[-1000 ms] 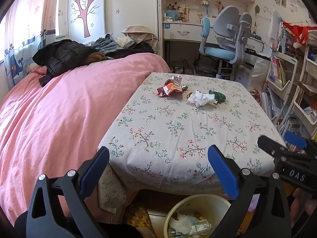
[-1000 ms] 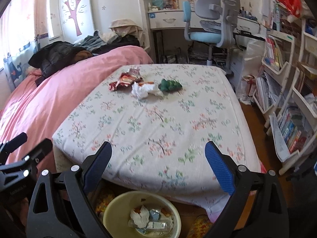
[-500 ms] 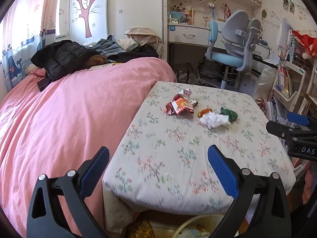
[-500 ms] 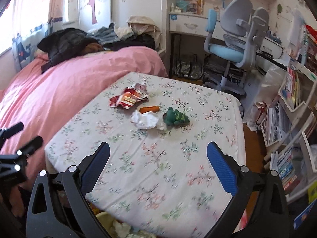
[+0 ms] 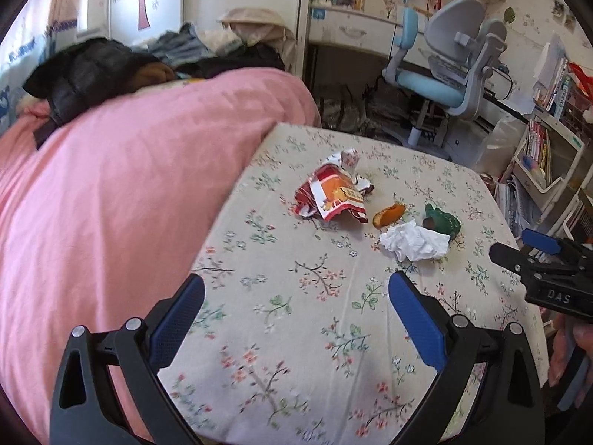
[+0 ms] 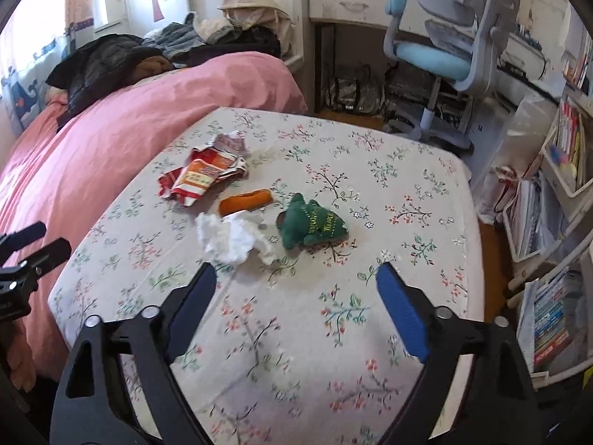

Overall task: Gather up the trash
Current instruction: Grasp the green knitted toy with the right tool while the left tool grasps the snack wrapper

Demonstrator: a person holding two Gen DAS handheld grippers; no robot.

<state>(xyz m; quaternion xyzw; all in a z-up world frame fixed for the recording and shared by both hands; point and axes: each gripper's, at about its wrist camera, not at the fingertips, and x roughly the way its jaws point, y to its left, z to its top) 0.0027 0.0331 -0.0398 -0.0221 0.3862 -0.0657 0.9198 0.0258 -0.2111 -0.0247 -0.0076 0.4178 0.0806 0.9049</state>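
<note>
Right gripper (image 6: 296,289) just short of crumpled tissue (image 6: 233,237)

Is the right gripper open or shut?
Open: the right gripper has its blue pads spread wide, nothing between them, above the tissue.

Both grippers advanced over table (image 6: 407,170), trash nearer, bin gone
</note>
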